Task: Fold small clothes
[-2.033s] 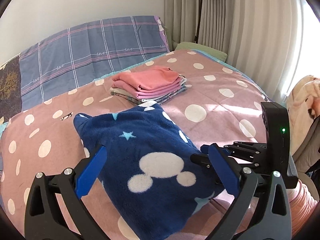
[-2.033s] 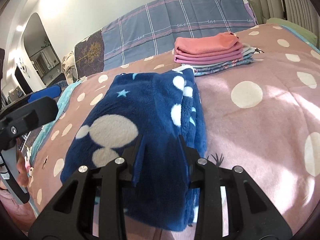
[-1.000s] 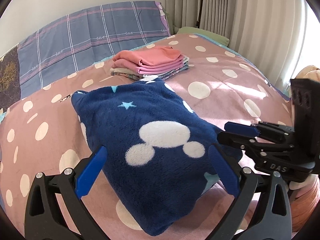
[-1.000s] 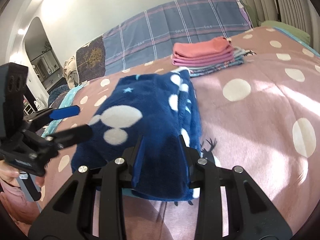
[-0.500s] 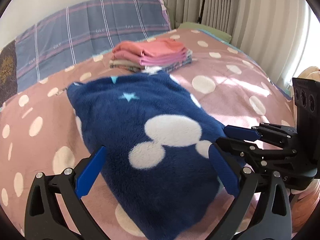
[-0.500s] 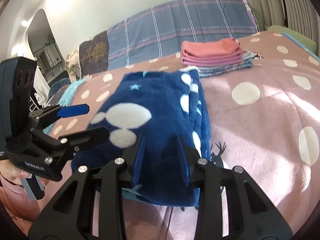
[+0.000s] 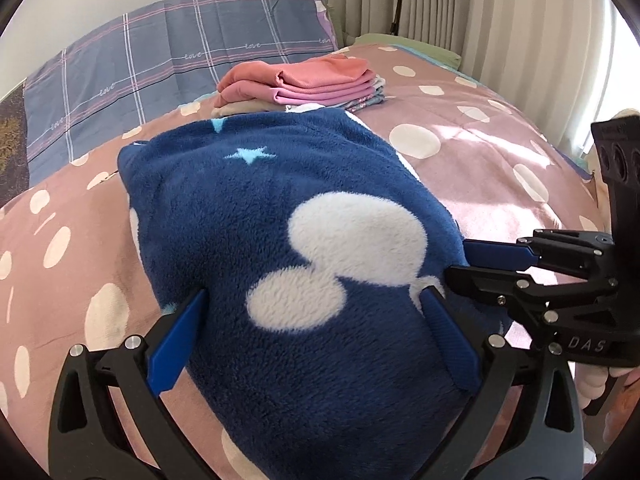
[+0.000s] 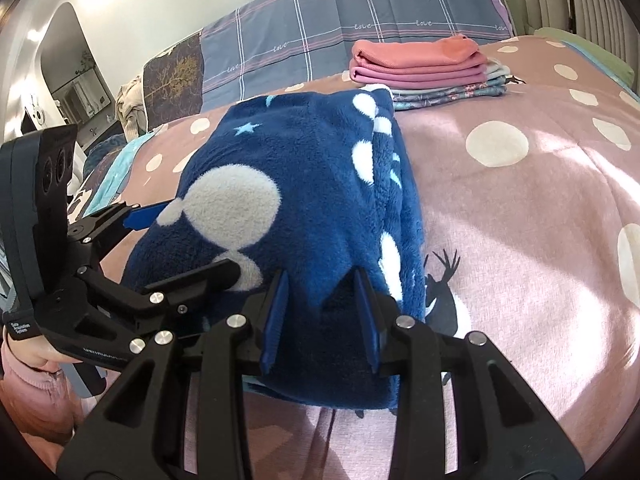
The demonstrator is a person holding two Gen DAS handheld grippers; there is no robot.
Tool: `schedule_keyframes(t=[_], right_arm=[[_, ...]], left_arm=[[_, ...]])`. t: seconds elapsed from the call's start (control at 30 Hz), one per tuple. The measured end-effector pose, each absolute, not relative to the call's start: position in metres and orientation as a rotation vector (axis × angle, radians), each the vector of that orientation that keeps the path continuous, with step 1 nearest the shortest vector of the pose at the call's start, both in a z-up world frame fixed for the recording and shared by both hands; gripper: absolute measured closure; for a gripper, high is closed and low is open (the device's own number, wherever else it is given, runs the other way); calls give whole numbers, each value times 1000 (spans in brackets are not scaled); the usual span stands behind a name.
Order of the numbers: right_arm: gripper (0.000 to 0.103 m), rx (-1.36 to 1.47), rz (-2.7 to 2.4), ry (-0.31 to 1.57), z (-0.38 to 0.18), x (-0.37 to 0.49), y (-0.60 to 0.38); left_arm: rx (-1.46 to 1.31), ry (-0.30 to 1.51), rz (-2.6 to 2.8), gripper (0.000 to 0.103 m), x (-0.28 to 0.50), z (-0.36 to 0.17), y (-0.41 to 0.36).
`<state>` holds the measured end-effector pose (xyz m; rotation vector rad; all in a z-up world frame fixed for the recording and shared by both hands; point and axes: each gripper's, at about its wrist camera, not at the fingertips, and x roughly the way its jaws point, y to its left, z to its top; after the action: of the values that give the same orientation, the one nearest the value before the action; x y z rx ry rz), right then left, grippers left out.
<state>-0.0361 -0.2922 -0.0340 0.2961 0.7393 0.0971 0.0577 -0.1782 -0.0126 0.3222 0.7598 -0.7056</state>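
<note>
A folded navy fleece garment (image 7: pixel 280 240) with white mouse-head shapes and pale stars lies on the pink dotted bedspread (image 7: pixel 480 128). It also shows in the right wrist view (image 8: pixel 304 184). My left gripper (image 7: pixel 312 312) is open, its blue fingers straddling the garment's near end. My right gripper (image 8: pixel 320 292) is shut on the garment's near right edge; it shows from the side in the left wrist view (image 7: pixel 472 260). The left gripper shows at the left of the right wrist view (image 8: pixel 168 236).
A stack of folded clothes (image 7: pixel 300 80), pink on top, sits behind the garment, also in the right wrist view (image 8: pixel 424 68). A blue plaid pillow (image 7: pixel 168 68) lies at the bed head. Curtains (image 7: pixel 460 8) hang at the right. A doorway (image 8: pixel 68 64) is at far left.
My left gripper has moved forward over the garment, its open fingers now at either side of the near end. My right gripper has kept its grip on the edge and drawn the garment nearer.
</note>
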Motion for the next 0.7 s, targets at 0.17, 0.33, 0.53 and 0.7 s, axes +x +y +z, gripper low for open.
schedule_keyframes(t=[0.17,0.33,0.53,0.7], right_arm=[[69,310,97,732,-34,-39,-295],[69,331,110,726,-36,-40,-299],[69,339,119,719,-32,-43,-300],[69,276,95,642,-4,-49,-302]], left_arm=[[365,755,-672,1,49,-1,-182],[437,665,-666,1,25,21,-184],[435,657,-665,1,29,26,-184],[370,742,-742,1,64,-27,-179]])
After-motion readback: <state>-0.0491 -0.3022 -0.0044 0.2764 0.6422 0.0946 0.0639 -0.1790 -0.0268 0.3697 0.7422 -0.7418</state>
